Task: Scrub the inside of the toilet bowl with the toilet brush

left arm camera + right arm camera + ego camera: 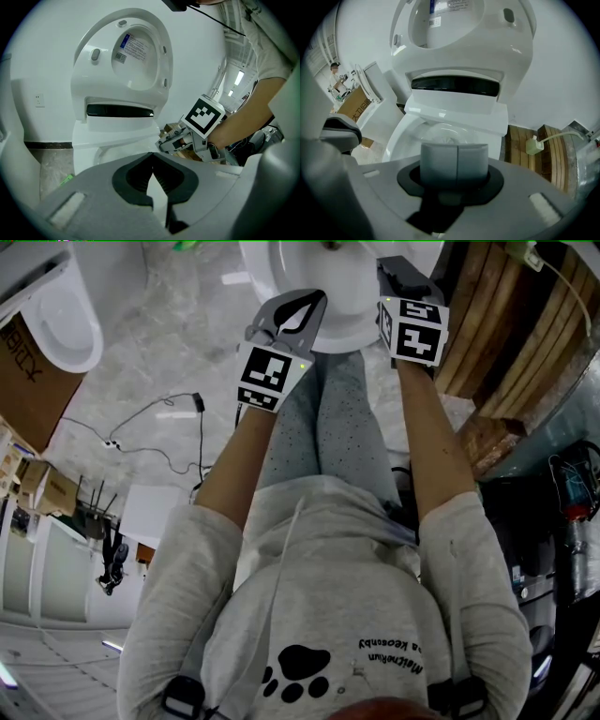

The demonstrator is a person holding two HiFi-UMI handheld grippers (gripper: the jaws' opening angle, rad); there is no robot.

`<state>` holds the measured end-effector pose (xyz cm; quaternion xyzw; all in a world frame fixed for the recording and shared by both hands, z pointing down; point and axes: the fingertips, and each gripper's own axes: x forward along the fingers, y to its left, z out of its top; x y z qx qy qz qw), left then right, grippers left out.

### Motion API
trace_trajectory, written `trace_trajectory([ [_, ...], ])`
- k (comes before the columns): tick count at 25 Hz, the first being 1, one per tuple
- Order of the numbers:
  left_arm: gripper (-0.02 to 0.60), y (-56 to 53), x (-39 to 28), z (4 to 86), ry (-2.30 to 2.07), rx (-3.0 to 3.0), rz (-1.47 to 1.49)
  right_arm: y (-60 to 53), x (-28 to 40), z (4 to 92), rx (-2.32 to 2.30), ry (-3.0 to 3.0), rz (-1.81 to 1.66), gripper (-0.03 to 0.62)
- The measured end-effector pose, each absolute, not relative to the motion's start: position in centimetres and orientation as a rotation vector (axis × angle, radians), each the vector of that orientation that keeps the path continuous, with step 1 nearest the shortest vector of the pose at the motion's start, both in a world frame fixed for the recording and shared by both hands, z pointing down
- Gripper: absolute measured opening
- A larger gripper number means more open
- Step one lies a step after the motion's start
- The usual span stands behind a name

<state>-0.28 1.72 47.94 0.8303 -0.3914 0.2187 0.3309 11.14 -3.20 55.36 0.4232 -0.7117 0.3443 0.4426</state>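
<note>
So the person is standing right at the toilet bowl (pixel 349 326) with both arms stretched out over it, one gripper in each hand. The bowl sits straight ahead of both sets of jaws and a bit below them, and neither one is touching it.

The left gripper (pixel 152 157) has its jaws shut. In the left gripper view the tips meet at a point, with a small wedge of gap lower down and nothing in it. It's aimed at the front of the toilet, with the lid (pixel 136 51) flipped up against the wall behind. The right gripper (pixel 457 161) is just beside it on the person's right. Its two pads are pressed flat together, also empty-handed. The right gripper view looks over the closed jaws straight into the bowl, so the white inside is just past the tips, under the dark slot below the raised lid.

Other stuff around: wooden slats (pixel 541 154) are stacked on the right of the toilet, with a white plug (pixel 533 145) on a cord resting on them. From the head view there's a second toilet (pixel 61 320) off to the left, a cardboard box (pixel 28 381) next to it, and a black cable (pixel 159 409) snaking across the grey marble floor (pixel 159 324).
</note>
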Motion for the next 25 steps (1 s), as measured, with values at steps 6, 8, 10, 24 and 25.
trace_trajectory([
  [6, 0.003, 2.1, 0.4, 48.1, -1.009, 2.177, 0.572, -3.0, 12.4, 55.7, 1.078, -1.749, 0.865, 0.155],
  [8, 0.003, 2.2, 0.6, 48.0, -1.004, 2.179, 0.573, -2.8, 12.7, 55.7, 1.088, -1.743, 0.877, 0.155],
  [10, 0.003, 2.2, 0.7, 48.0, -1.0, 2.183, 0.575, -2.6, 13.0, 55.8, 1.101, -1.737, 0.892, 0.155],
  [24, 0.003, 3.1, 1.3, 48.2, -0.978, 2.201, 0.584, -0.9, 15.1, 56.1, 1.143, -1.727, 0.921, 0.156],
  [25, 0.003, 3.2, 1.3, 48.1, -0.977, 2.202, 0.581, -0.8, 15.1, 56.1, 1.146, -1.727, 0.921, 0.156],
])
